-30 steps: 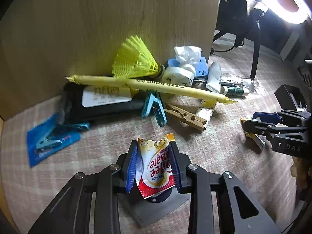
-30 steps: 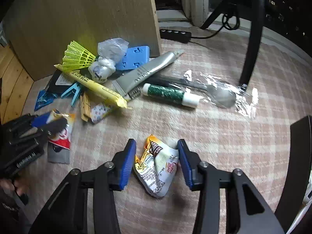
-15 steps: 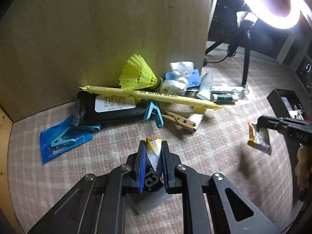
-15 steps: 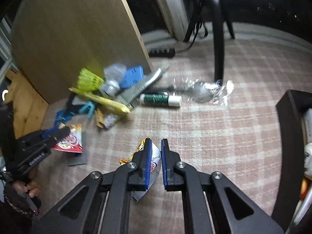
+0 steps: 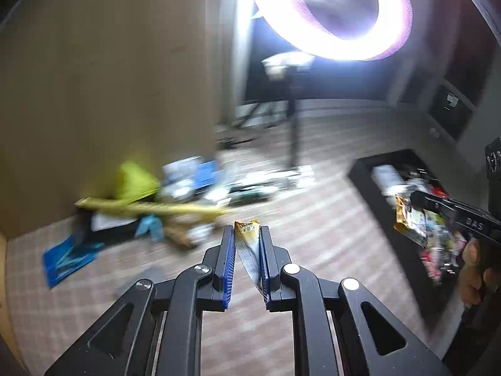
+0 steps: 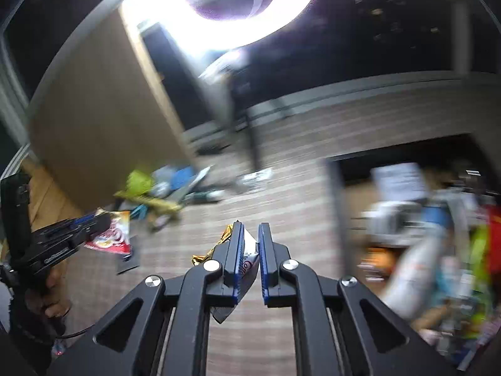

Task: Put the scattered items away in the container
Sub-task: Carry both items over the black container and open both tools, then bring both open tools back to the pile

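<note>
Currently both grippers carry a load. Left gripper [image 5: 247, 235] has its fingers clamped on a creamer sachet [image 5: 248, 244], held edge-on, clear of the checked cloth [image 5: 313, 241]. Right gripper [image 6: 249, 235] is pinched on a crumpled snack wrapper [image 6: 219, 244], which hangs out below and to the left of the pads. Black container [image 5: 363, 172] sits to the right, already holding assorted items; from the left wrist view the right gripper's wrapper looks to be at or over its near part, likely for a drop. Both views are motion-blurred, so exact overlap is unclear. Remaining pile [image 5: 162, 200] lies against the wooden board [image 5: 109, 94], well apart from the container. A ring light [image 5: 332, 12] glares overhead.
</note>
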`<state>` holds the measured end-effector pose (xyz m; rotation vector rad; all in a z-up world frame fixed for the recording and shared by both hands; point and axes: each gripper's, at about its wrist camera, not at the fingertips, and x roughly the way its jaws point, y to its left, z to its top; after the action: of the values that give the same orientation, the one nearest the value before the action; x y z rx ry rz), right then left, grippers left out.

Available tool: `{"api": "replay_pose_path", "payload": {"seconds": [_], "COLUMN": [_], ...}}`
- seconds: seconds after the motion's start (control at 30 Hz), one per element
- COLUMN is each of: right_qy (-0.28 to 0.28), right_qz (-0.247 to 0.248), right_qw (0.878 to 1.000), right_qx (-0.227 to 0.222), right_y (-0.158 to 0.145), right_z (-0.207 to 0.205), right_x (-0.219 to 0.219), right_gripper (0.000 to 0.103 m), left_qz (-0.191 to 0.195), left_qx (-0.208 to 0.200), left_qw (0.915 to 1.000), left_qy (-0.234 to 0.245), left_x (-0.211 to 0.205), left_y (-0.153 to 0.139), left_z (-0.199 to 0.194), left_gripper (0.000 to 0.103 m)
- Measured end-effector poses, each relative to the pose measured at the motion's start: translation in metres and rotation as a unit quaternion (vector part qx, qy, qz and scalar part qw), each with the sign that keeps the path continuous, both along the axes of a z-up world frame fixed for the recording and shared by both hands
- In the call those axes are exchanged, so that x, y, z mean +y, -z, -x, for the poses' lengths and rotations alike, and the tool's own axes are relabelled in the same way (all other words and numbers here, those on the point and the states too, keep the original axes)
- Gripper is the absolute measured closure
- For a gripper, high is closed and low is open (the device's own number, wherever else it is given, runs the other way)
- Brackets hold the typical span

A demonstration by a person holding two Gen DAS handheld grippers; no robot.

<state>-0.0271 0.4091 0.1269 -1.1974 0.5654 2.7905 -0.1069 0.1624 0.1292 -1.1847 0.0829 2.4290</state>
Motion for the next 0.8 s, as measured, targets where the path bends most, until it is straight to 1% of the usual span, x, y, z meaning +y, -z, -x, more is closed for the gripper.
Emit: {"api": "replay_pose_path", "payload": {"seconds": [0.07, 0.17, 0.3, 0.43, 0.5, 0.53, 0.57, 0.6, 0.63, 0.67, 0.7, 0.73, 0.8], "right_qy": [0.043, 0.100, 0.180, 0.225, 0.236, 0.240, 0.237, 0.238, 0.247, 0.254, 0.263, 0.272, 0.275], "right_qz": [-0.008, -0.013, -0.025, -0.037, -0.035, -0.033, -0.029, -0.026, -0.023, -0.021, -0.020, -0.025, -0.034], "right_qw": [0.999, 0.995, 0.983, 0.974, 0.971, 0.970, 0.971, 0.971, 0.969, 0.967, 0.965, 0.962, 0.960], "right_qx": [0.008, 0.013, 0.014, 0.006, 0.005, 0.004, 0.002, -0.002, -0.003, -0.003, 0.005, 0.026, 0.039], "right_y": [-0.007, -0.013, -0.017, -0.014, -0.011, -0.010, -0.009, -0.008, -0.007, -0.008, -0.010, -0.015, -0.021], "right_z": [-0.028, -0.062, -0.113, -0.144, -0.153, -0.158, -0.160, -0.162, -0.162, -0.164, -0.167, -0.173, -0.177], "right_x": [0.034, 0.077, 0.127, 0.152, 0.160, 0.165, 0.169, 0.172, 0.173, 0.174, 0.176, 0.176, 0.175], "right_gripper": [0.094, 0.094, 0.094, 0.094, 0.094, 0.093, 0.093, 0.088, 0.068, 0.052, 0.030, 0.028, 0.028], "left_qz": [-0.011, -0.030, -0.051, -0.066, -0.068, -0.071, -0.074, -0.073, -0.062, -0.050, -0.045, -0.047, -0.048], "left_qx": [0.005, 0.004, 0.003, -0.006, -0.017, -0.024, -0.028, -0.030, -0.034, -0.035, -0.032, -0.029, -0.028], "left_qw": [0.9993, 0.9957, 0.9884, 0.9789, 0.9748, 0.9710, 0.9681, 0.9659, 0.9643, 0.9654, 0.9670, 0.9681, 0.9690], "left_qy": [0.035, 0.087, 0.143, 0.193, 0.212, 0.227, 0.238, 0.247, 0.255, 0.254, 0.249, 0.245, 0.241], "left_x": [0.035, 0.093, 0.159, 0.220, 0.244, 0.258, 0.265, 0.273, 0.284, 0.290, 0.292, 0.291, 0.285], "left_y": [-0.012, -0.016, -0.024, -0.027, -0.025, -0.023, -0.023, -0.022, -0.020, -0.018, -0.018, -0.018, -0.020], "left_z": [-0.014, -0.025, -0.045, -0.064, -0.072, -0.077, -0.083, -0.088, -0.092, -0.095, -0.095, -0.096, -0.098], "left_gripper": [0.090, 0.090, 0.090, 0.090, 0.090, 0.089, 0.087, 0.075, 0.062, 0.036, 0.032, 0.032, 0.032]}}
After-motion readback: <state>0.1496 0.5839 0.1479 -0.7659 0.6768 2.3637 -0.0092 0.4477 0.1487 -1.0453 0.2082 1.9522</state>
